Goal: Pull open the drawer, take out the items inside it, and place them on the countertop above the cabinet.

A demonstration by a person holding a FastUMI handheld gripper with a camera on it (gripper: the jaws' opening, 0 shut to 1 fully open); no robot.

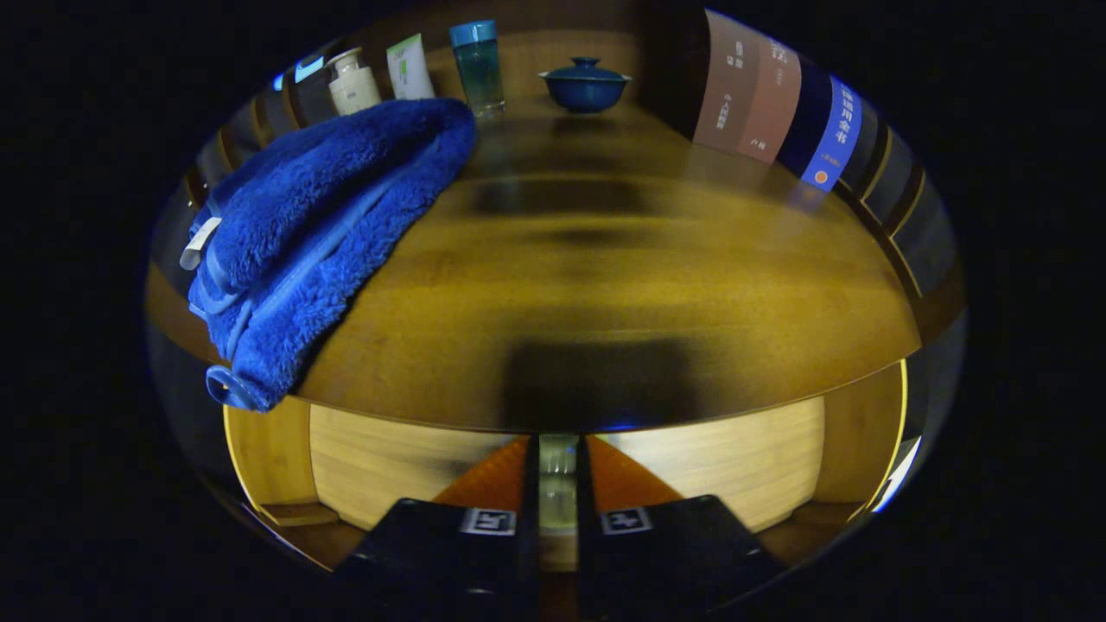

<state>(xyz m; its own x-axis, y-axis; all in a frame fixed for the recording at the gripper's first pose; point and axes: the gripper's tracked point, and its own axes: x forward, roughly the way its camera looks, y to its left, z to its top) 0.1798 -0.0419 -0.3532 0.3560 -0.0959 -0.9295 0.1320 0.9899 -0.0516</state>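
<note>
My gripper [557, 449] is held just below the front edge of the brown wooden countertop [622, 276]. Its fingers stand close together, shut on a small clear glass item [557, 484] that fills the narrow gap between them; its top and bottom are hidden. Pale wooden panels of the cabinet [389, 458] show under the countertop edge on both sides of the fingers. A fluffy blue towel [320, 233] lies on the countertop beyond and left of the fingers, with one end hanging over the front edge.
At the back of the countertop stand a white pump bottle [352, 82], a white tube [409, 67], a clear bottle with a blue cap [478, 69] and a blue lidded bowl [585, 85]. Upright books [778, 108] line the right side.
</note>
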